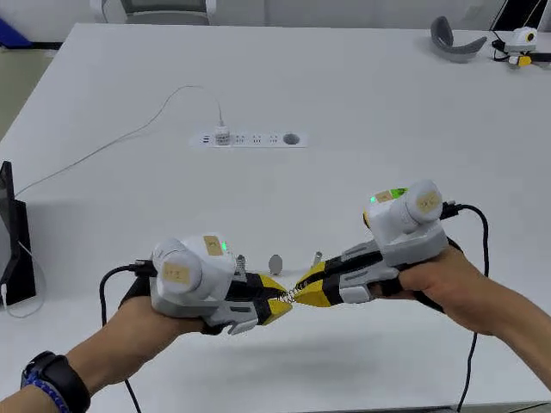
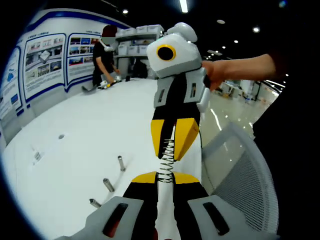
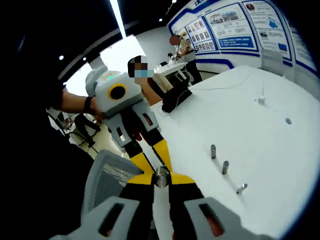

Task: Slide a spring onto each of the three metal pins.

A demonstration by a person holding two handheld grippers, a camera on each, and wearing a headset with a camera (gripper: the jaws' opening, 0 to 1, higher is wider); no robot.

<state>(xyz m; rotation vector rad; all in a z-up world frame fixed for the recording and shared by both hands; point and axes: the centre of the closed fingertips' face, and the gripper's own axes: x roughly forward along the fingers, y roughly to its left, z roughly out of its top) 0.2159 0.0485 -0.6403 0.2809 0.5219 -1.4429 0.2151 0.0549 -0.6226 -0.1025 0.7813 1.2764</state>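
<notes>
A small metal spring (image 1: 291, 296) spans the gap between my two grippers, which meet tip to tip just above the white table (image 1: 344, 112). My left gripper (image 1: 280, 305) is shut on one end of it and my right gripper (image 1: 303, 292) on the other. In the left gripper view the spring (image 2: 166, 155) runs from my left gripper (image 2: 165, 179) up into the right gripper (image 2: 173, 144). The right gripper view shows the spring (image 3: 160, 176) end-on in my right gripper (image 3: 160, 180). Three short metal pins (image 1: 240, 261) (image 1: 275, 262) (image 1: 317, 258) stand bare just behind the tips.
A white power strip (image 1: 245, 138) with a plugged-in cable lies mid-table. A grey curved band (image 1: 456, 39) sits at the far right corner, and a dark screen (image 1: 13, 232) at the left edge. A mesh chair (image 2: 240, 175) stands beside the table, and a person (image 2: 105, 60) works at the far end.
</notes>
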